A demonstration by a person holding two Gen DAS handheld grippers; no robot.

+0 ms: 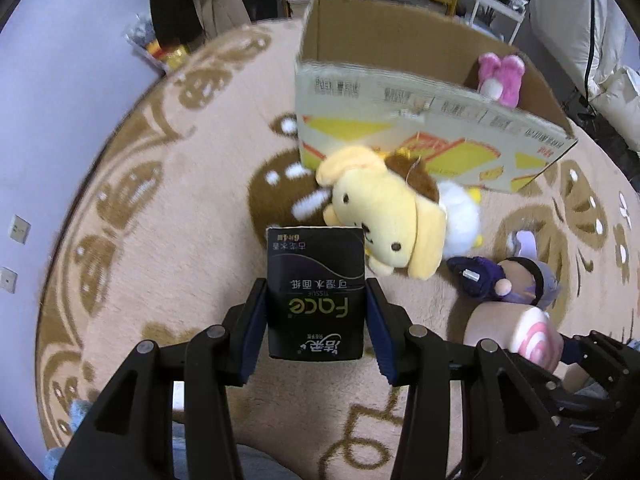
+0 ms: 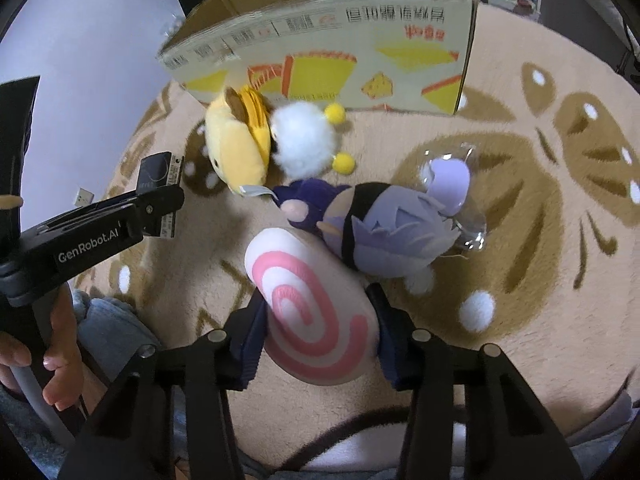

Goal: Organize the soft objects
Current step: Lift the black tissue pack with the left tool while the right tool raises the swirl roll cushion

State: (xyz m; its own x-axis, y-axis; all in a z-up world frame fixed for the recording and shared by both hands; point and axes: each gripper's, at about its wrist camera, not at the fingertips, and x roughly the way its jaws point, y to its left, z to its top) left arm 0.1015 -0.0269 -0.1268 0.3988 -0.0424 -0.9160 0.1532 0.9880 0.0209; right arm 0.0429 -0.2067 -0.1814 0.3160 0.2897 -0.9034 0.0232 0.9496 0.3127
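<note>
One pink toy (image 1: 502, 76) sits in the box (image 1: 400, 92), upper frame. The left gripper (image 1: 316, 316) clamps a tissue pack (image 1: 316, 292); the right gripper (image 2: 318, 328) pinches a swirl plush (image 2: 316, 312). A yellow dog (image 1: 384, 216) and purple doll (image 2: 384, 232) wait mid-rug (image 1: 160, 240).

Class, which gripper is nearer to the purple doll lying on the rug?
Right. The right gripper, holding the swirl cushion, sits beside the purple doll; the left gripper, gripping the tissue pack, is farther away.
</note>
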